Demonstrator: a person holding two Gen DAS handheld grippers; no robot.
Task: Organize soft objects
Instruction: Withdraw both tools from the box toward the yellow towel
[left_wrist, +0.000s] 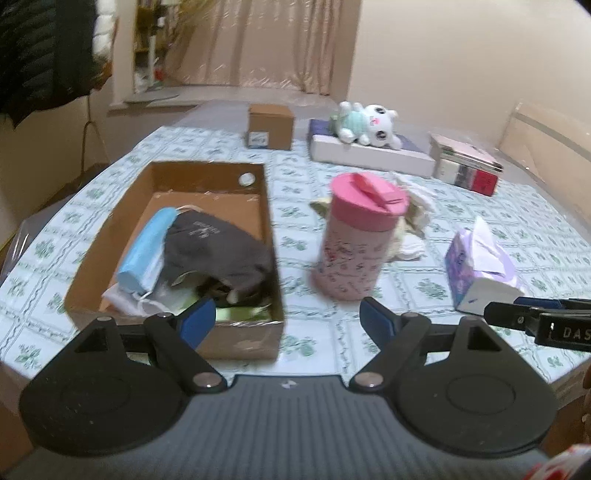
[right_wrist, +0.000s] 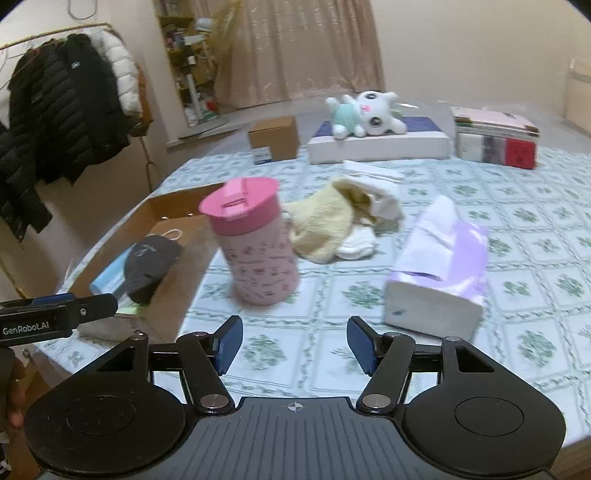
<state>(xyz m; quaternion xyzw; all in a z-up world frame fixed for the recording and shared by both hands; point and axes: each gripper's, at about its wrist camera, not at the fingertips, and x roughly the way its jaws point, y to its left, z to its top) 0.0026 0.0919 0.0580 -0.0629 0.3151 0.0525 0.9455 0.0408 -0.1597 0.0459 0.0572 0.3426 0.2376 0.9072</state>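
So both grippers are empty right now, the left gripper (left_wrist: 288, 319) has its jaws spread wide with nothing between them and the right gripper (right_wrist: 294, 343) is parted too, also holding nothing. The cardboard box (left_wrist: 110, 243) on the left side of the table already has a grey cap (left_wrist: 218, 247), a blue mask pack (left_wrist: 142, 251) and some white bits in it, so I'd guess that's where the soft stuff goes. What's left loose is the pile of cream and white cloths (right_wrist: 332, 225) sitting just behind the pink bottle (right_wrist: 255, 240), plus the plush toy (right_wrist: 364, 112) way at the back on a flat white box (right_wrist: 380, 146). If it were me I'd go for the cloth pile next with the right one, since it's nearer that side. Tip: come in around the right of the bottle, not over it, that thing looks tall and tippy and it's touching or nearly touching the cloth. Pinch a thick fold near the middle of the cream piece so it doesn't trail and drag the white ones along. The tissue pack (right_wrist: 439, 273) is close by on the right, so keep the swing tight, then lift clear before crossing over to the box
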